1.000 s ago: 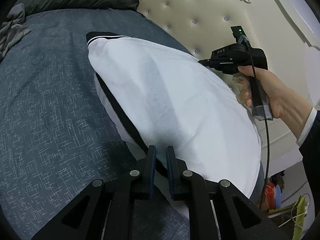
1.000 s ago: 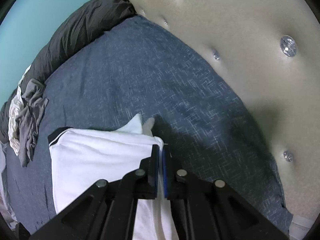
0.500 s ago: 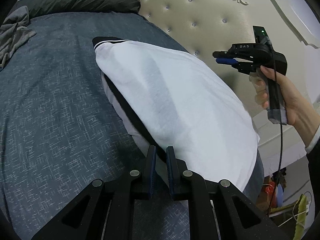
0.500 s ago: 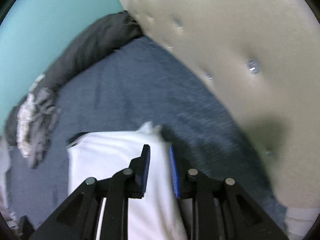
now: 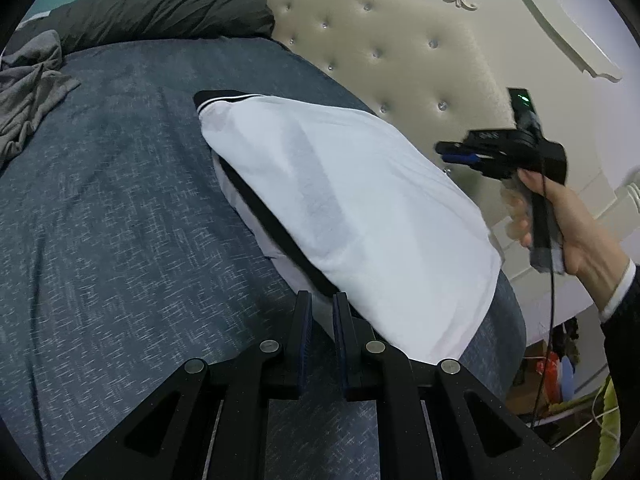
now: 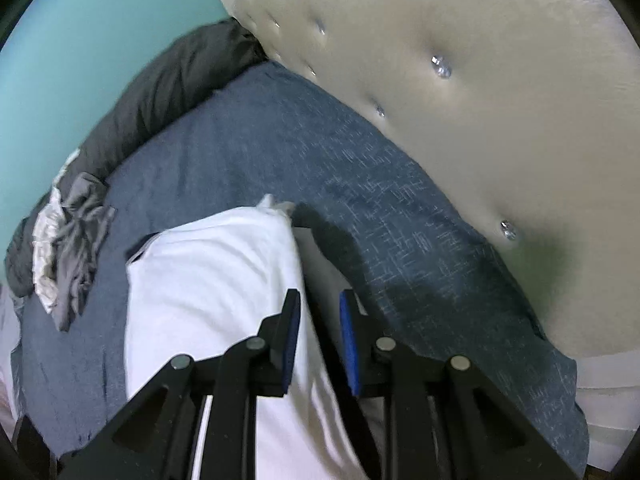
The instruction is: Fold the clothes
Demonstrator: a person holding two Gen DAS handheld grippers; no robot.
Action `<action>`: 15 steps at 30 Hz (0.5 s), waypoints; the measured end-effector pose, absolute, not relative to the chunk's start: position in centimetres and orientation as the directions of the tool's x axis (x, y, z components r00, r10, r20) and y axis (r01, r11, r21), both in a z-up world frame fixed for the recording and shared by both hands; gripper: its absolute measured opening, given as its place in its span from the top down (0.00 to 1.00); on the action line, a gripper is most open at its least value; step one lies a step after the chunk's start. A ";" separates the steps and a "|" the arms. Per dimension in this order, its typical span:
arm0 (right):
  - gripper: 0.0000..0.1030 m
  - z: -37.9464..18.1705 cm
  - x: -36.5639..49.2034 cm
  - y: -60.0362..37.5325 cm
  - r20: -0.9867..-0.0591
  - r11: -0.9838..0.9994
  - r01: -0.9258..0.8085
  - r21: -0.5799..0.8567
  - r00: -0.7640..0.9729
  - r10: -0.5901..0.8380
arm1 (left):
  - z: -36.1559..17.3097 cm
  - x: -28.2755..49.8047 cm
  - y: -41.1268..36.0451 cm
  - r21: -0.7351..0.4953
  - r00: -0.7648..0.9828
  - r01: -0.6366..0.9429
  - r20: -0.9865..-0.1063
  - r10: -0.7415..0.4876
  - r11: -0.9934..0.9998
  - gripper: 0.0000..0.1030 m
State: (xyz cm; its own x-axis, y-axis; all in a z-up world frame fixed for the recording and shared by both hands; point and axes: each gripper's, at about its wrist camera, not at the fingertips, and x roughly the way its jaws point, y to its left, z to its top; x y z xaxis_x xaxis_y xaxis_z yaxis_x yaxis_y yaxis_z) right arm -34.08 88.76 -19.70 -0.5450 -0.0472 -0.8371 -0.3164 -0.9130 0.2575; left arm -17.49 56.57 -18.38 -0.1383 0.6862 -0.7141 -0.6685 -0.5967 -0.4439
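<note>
Folded white garment on the bed, both tongs released and clear of it

A bed (image 5: 100,240) covered in blue-grey fabric is seen, backed by a tufted headboard (image 5: 400,52), with a dark duvet (image 5: 160,8) bunched along its far edge and a grey crumpled garment (image 5: 28,92) lying well apart. The white garment with black trim (image 5: 340,208) lies folded on the bed, its long axis running from the black-edged far corner towards the near side. The left tongs (image 5: 319,304) are seen just beside its near black-trimmed edge, jaws narrowly parted and nothing gripped. The right tongs (image 5: 442,150), held in a hand (image 5: 560,220), are seen above the headboard-side edge, empty and parted. The left tongs are judged nearer to the cloth; the next fold would likely run across that long axis.
</note>
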 end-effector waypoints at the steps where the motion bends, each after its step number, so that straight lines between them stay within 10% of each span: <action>1: 0.81 -19.4 -33.4 88.5 -0.831 -0.915 -0.310 0.258 -0.554 -0.047 | -18.2 -17.4 56.3 -0.444 -0.140 -0.666 -0.714 0.686 -0.599 0.89; 15: 0.81 -15.6 -23.3 83.8 -0.729 -0.909 -0.249 0.333 -0.679 -0.081 | -12.8 -14.0 53.6 -0.398 -0.180 -0.704 -0.701 0.690 -0.588 0.89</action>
